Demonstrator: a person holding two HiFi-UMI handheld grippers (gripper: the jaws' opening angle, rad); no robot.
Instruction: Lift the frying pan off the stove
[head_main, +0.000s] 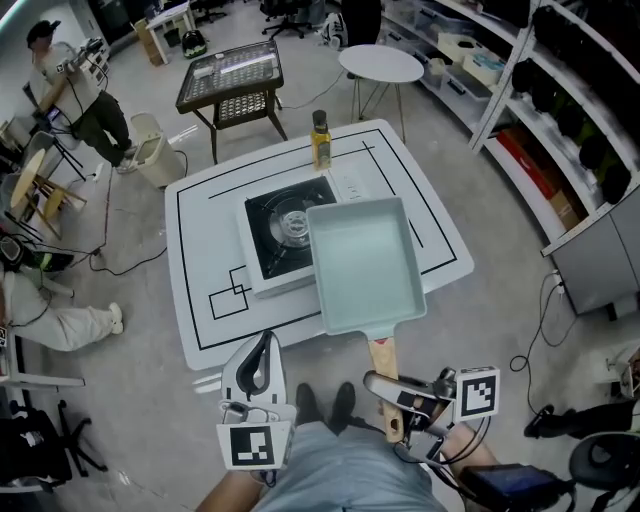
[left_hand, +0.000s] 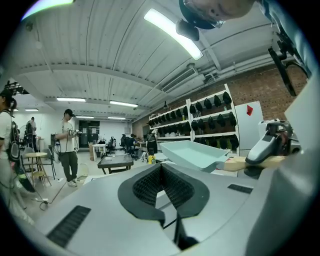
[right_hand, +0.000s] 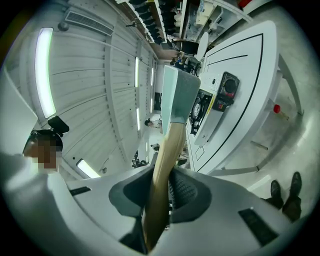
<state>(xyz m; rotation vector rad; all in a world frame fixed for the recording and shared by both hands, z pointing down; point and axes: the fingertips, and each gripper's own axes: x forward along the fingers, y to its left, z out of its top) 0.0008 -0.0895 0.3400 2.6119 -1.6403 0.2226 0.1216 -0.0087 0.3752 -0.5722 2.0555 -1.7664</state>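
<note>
Table (head_main: 200, 300) white w/ black lines, grey floor (head_main: 500, 250). Rectangular teal frying pan (head_main: 365, 265) prob. above stove (head_main: 275, 235); right gripper (head_main: 388, 390) fingers (right_hand: 187, 192) pinch wooden handle (head_main: 382, 355); left gripper (head_main: 263, 345) fingers together.

Head camera looks steeply down on the white black-lined table (head_main: 200, 250). 2 gripper cameras look level, close along their jaws; all 3 views share the pale-green rectangular frying pan (head_main: 365, 265) mid-frame.
</note>
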